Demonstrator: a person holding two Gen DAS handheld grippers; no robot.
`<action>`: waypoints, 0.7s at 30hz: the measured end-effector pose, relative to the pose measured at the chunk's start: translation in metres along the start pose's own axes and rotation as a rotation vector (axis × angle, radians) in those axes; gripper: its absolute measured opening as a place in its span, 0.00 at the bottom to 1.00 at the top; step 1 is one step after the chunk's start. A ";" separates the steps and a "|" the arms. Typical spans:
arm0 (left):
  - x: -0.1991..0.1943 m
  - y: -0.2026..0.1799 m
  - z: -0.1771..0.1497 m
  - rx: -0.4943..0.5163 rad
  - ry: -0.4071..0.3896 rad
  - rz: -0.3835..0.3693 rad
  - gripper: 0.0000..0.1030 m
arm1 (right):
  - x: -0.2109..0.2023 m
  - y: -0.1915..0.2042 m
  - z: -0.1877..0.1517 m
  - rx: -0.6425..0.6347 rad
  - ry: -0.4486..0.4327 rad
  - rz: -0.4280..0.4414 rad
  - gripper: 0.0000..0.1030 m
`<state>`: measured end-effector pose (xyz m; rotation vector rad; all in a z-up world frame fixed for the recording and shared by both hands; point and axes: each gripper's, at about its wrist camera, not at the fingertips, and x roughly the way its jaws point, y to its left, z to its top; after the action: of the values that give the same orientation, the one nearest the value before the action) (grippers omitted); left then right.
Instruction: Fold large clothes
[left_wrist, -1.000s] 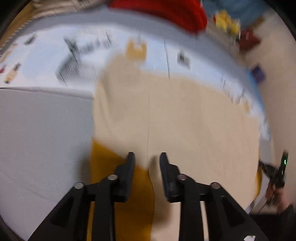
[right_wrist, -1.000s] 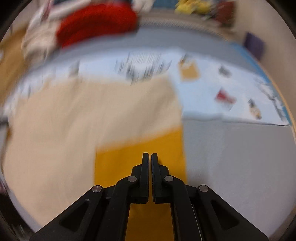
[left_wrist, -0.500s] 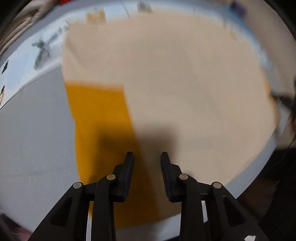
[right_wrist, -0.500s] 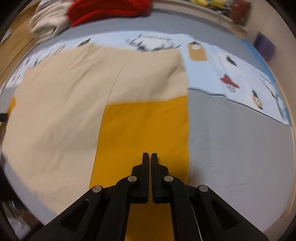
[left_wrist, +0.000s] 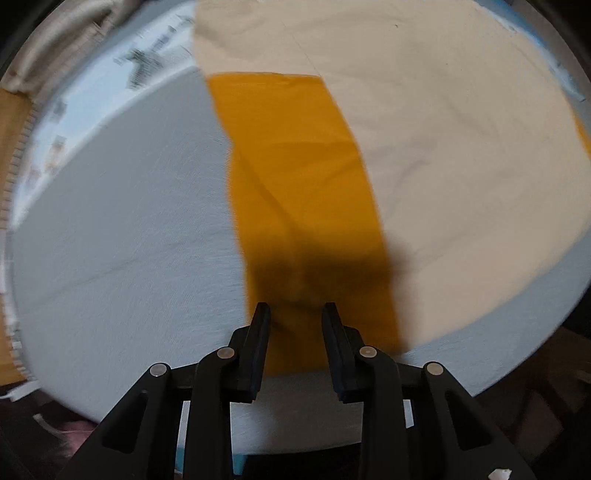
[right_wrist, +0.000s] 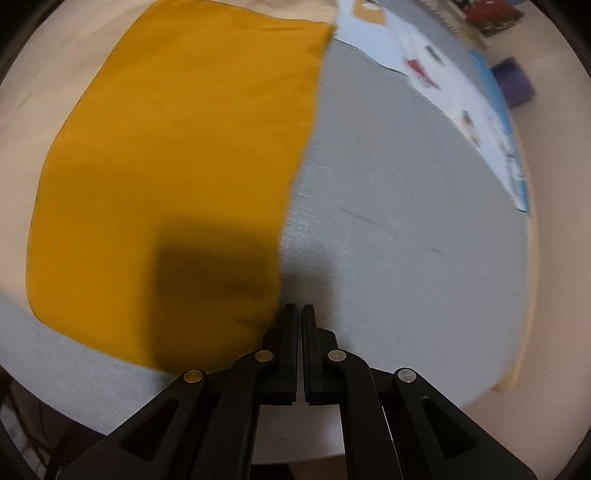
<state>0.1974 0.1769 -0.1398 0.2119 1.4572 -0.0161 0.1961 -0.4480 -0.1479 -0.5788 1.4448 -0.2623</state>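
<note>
Cloth in two colours, a mustard-yellow panel (left_wrist: 303, 192) joined to a larger cream panel (left_wrist: 461, 147), lies spread flat on the grey bed cover (left_wrist: 122, 229), its near hem close to the bed's front edge. Going from left to right: under my left gripper (left_wrist: 295, 310) the yellow strip runs away from me, grey cover on its left and cream cloth on its right; the jaws stand apart, easing closed, straddling the strip near its hem without pinching it yet, as far as I can judge. Further right, my right gripper (right_wrist: 300, 310) has its jaws pressed together on nothing, tips hovering just beside the yellow panel's (right_wrist: 177, 147) right edge, over bare grey cover (right_wrist: 406, 221). My worry is that the left jaws may close above the fabric or catch the bed cover along with it, and that the right gripper, being closed, must open before it can take that corner; a late or uneven grab would drag the hem crooked and wrinkle the fold
</note>
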 end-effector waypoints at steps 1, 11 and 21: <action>-0.010 0.000 -0.002 -0.015 -0.036 0.024 0.27 | -0.014 -0.006 0.000 0.031 -0.057 -0.007 0.03; -0.113 -0.044 -0.026 -0.233 -0.377 0.048 0.35 | -0.162 -0.012 -0.037 0.386 -0.587 0.098 0.04; -0.094 -0.069 -0.062 -0.320 -0.368 0.003 0.35 | -0.193 0.070 -0.050 0.344 -0.640 0.166 0.04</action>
<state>0.1160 0.1077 -0.0623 -0.0502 1.0739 0.1713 0.1106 -0.3030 -0.0207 -0.2230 0.7956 -0.1657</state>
